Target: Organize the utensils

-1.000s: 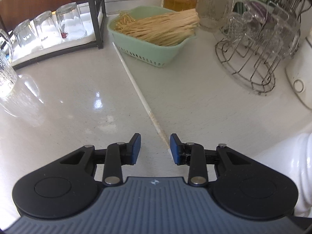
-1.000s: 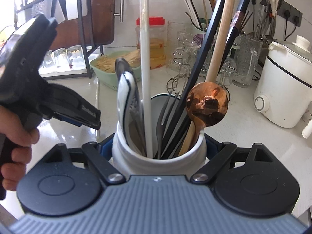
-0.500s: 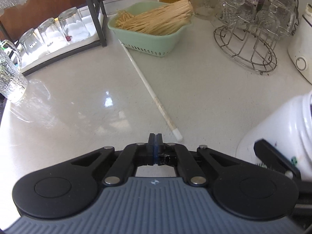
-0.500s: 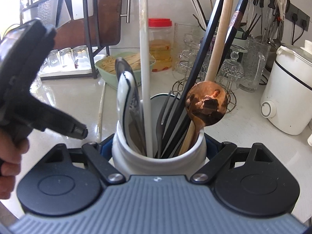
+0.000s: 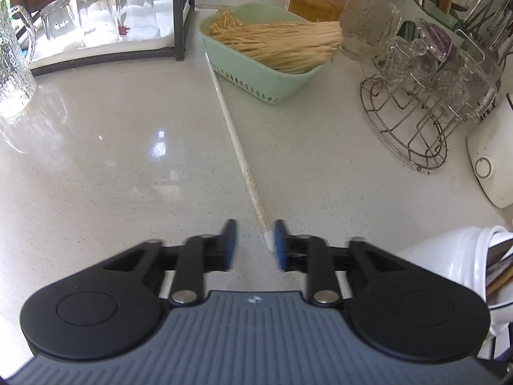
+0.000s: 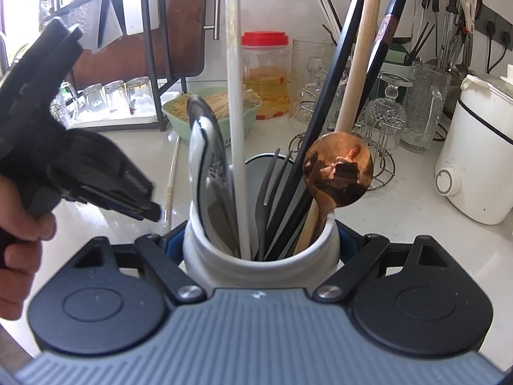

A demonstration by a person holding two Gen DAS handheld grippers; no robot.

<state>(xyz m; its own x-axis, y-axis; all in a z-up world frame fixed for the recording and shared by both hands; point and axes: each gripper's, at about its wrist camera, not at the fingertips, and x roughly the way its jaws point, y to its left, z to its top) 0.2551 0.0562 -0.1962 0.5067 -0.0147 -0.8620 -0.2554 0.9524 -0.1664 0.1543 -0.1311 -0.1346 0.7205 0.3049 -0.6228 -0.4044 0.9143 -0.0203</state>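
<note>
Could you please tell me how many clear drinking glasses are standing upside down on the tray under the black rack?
3, side by side in a row: left glass, middle glass, right glass, nearest the rack's post. More may be hidden beyond the picture's left edge.

Left wrist: steep downward, close over countertop (image 5: 96, 160). Right wrist: shallower. Shared: green basket (image 5: 256, 77).

3 glasses (image 5: 96, 16), 1 basket (image 5: 256, 77)

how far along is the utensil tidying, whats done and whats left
Mostly done: the white holder, clamped by the right gripper, already stands full of utensils. In hand: the left gripper is opening around the near tip of the white chopstick, not gripping it. Left: grasping that chopstick off the counter and adding it.
</note>
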